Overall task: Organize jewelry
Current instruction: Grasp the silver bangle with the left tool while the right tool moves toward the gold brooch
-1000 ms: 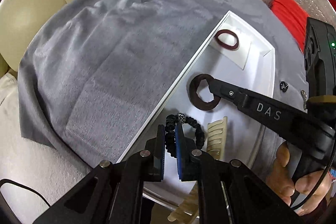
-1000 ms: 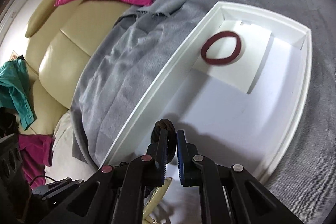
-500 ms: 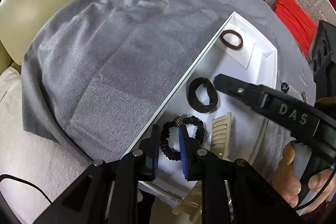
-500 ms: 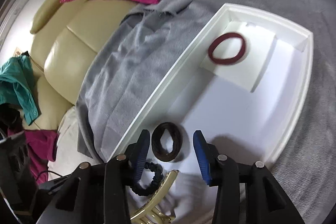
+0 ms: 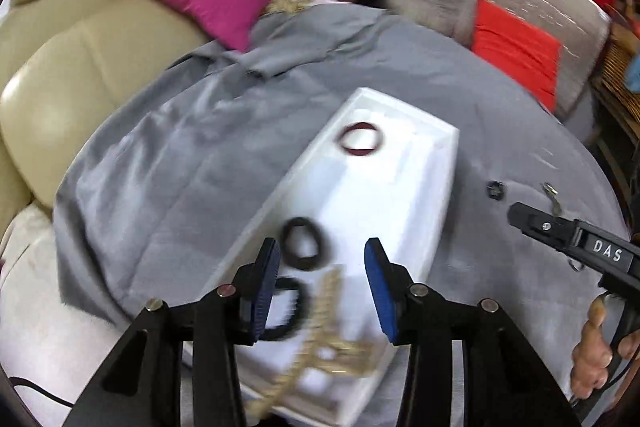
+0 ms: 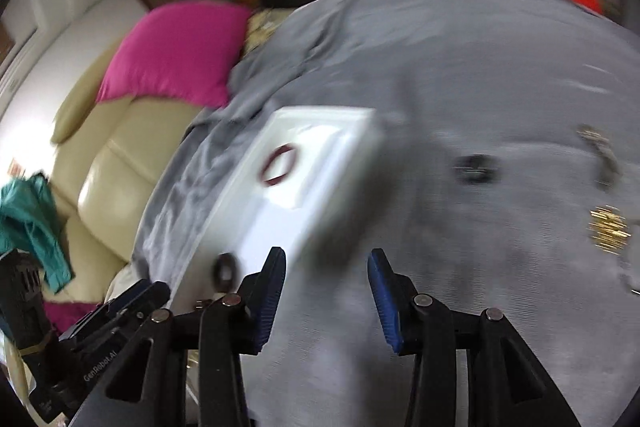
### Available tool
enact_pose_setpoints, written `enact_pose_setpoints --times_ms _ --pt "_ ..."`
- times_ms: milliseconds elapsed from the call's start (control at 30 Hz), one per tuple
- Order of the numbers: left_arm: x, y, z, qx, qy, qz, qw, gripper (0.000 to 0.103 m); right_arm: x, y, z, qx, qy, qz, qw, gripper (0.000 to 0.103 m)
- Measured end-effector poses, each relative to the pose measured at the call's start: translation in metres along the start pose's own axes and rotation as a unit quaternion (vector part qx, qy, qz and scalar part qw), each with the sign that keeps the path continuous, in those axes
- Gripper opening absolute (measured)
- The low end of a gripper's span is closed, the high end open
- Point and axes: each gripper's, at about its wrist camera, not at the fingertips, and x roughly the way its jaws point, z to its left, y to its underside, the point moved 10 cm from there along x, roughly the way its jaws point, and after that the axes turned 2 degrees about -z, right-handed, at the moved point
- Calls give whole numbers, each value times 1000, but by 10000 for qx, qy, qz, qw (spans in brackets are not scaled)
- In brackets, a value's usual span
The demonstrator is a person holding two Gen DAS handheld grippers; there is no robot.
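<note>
Here a grey cloth (image 5: 168,163) covers the surface, and a long white tray (image 5: 436,195) lies on it. In the tray a dark red hair band (image 5: 360,139) sits at the far end, a brown hair band (image 5: 305,243) nearer, then a black scrunchie (image 5: 294,311) and a cream comb (image 5: 320,311) at the near end.

The left gripper (image 5: 320,287) hangs over that near end with its jaws opening; nothing is pinched between its blue pads (image 5: 267,279), and the scrunchie and comb lie below them in the tray.

The right gripper (image 6: 327,287) is over bare cloth just beside the tray's edge, jaws apart and empty. On the cloth beyond it lie a small black piece (image 6: 476,167), a thin metal piece (image 6: 600,151) and a gold piece (image 6: 608,227), all blurred.
</note>
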Motion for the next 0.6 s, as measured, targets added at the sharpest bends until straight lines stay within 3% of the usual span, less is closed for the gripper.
enact_pose_setpoints --times_ms 300,600 --pt "10 9 -106 798 315 18 9963 45 -83 -4 -137 1090 467 -587 9912 46" --pt "34 28 -186 1193 578 299 9907 45 -110 -1 -216 1902 610 -798 9766 46"
